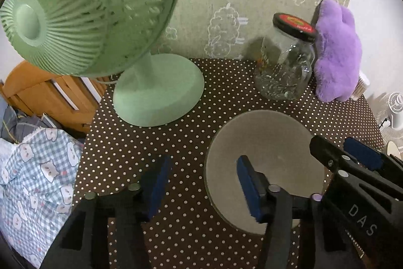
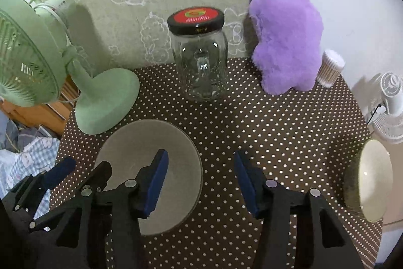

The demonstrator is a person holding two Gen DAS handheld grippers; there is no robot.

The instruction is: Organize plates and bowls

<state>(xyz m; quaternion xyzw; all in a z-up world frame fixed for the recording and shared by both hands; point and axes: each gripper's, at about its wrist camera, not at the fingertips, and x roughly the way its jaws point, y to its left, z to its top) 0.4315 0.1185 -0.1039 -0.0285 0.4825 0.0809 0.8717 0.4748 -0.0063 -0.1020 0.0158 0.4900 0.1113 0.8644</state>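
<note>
Plate (image 1: 267, 143): matt grey, smooth. Jar (image 2: 200, 67): clear glossy glass, black lid. Fan (image 1: 158, 90): smooth green plastic. Toy (image 2: 284, 37): fuzzy purple plush. Tablecloth (image 2: 277, 122): dotted brown cloth.

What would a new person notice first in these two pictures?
Probably the big green fan standing at the table's back left, then the fluffy purple toy against the wall at the back right. Between them stands an empty glass jar with a black lid, and a grey plate lies nearest.
</note>
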